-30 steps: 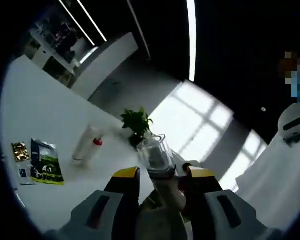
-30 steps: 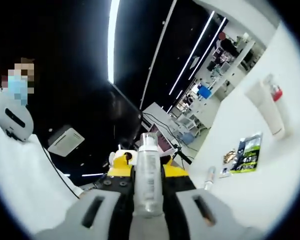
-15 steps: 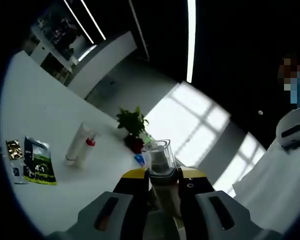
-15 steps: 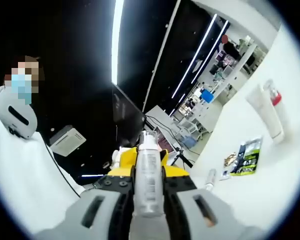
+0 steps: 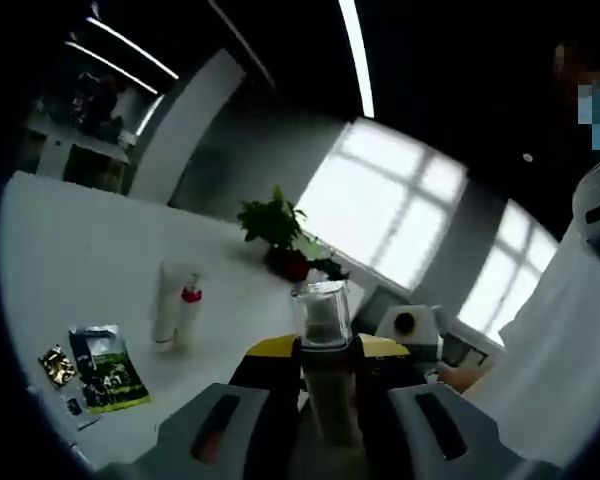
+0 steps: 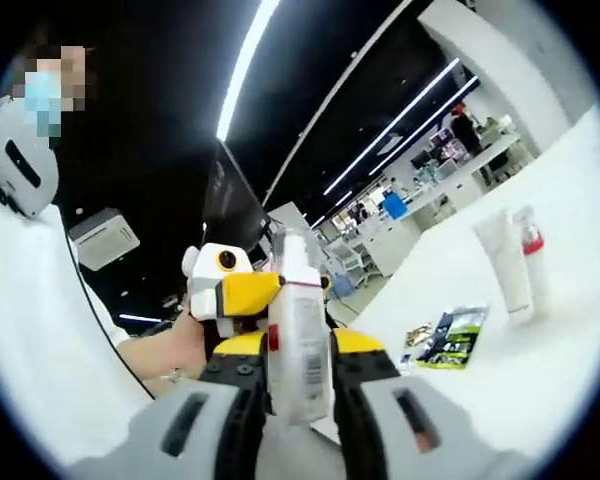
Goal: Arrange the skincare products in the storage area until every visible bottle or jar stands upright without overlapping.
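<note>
The bottle (image 5: 322, 330) with the clear square cap stands between the jaws of the left tool (image 5: 320, 360), cap up and away from the camera, lifted well above the white desk (image 5: 70, 260). The left tool is closed on its lower body, so the bottle is carried upright, probably so it can be set down standing with no further turning.

In the right gripper view a second bottle (image 6: 298, 330), white with a pale label and a narrow top, sits clamped in the same way in the right tool (image 6: 298, 352), also raised off the desk (image 6: 540, 330). Its jaws are shut against the bottle's sides. Just behind it is the left tool's yellow-and-white head (image 6: 225, 290), with the person's hand (image 6: 175, 350) gripping it, so the two tools are close together in the air.

Out on the desk, well apart from both tools, two white tubes (image 5: 175, 305) lie or lean side by side, one with a red collar; in the right gripper view the same pair (image 6: 513, 262) appears to stand on end, though I cannot tell for certain. Near them lies a flat green-and-black sachet (image 5: 108, 368) with a small gold packet (image 5: 56, 364) beside it. A potted plant (image 5: 278, 230) stands at the far edge.

My judgement: both bottles still have to be set down, apart from each other and from the tubes.
</note>
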Demonstrator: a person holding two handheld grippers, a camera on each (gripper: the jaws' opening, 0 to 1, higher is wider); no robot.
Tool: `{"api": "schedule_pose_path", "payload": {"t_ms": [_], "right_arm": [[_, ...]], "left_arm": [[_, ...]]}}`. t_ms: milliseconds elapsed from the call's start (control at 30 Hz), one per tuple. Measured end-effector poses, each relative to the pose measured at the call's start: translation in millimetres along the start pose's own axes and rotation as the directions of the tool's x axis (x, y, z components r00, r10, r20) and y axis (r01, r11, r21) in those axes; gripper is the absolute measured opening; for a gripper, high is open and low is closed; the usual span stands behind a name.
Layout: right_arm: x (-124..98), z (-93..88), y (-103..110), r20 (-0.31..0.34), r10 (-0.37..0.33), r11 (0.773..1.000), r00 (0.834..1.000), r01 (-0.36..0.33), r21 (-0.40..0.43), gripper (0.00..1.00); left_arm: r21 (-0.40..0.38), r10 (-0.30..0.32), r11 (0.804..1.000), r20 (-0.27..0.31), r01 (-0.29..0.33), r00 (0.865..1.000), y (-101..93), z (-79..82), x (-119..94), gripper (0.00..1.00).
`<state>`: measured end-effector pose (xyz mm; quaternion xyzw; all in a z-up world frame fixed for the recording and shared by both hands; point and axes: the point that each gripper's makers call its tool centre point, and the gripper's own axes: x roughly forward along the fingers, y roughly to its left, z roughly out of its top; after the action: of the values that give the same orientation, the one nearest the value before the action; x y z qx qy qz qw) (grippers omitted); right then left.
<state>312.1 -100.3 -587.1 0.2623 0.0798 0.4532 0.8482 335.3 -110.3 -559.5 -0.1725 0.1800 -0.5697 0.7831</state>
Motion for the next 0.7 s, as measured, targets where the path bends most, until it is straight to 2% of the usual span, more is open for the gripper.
{"api": "schedule_pose_path", "payload": {"t_ms": [100, 267, 467, 600, 700], "right_arm": [[-11, 5.5, -7, 0.016, -0.024, 1.0, 1.0, 0.024, 0.007, 0.32], [-25, 28.5, -14, 0.06, -0.054, 0.999, 0.997, 0.054, -0.005, 0.33], [-14, 49.0, -13, 0.093, -0.07, 0.996, 0.993, 0.074, -0.047, 0.36], [-2, 46.3, -18, 0.065, -0.081, 0.993, 0.995, 0.087, -0.084, 0.35], [1, 43.6, -24, 0.055, -0.089, 0.993, 0.994, 0.093, -0.069, 0.34]], "left_arm": [[0.071, 0.019, 0.997, -0.047, -0.016, 0.999, 4.3, -2.5, 2, 0.17], [0.167, 0.048, 0.986, -0.108, -0.029, 0.993, 10.9, -6.7, 5, 0.17], [0.288, 0.073, 0.957, -0.186, -0.017, 0.98, 11.6, -17.9, 18, 0.17], [0.348, 0.077, 0.938, -0.225, 0.007, 0.971, 9.3, -25.0, 24, 0.17], [0.377, 0.074, 0.926, -0.236, 0.021, 0.969, 9.6, -26.4, 27, 0.17]]}}
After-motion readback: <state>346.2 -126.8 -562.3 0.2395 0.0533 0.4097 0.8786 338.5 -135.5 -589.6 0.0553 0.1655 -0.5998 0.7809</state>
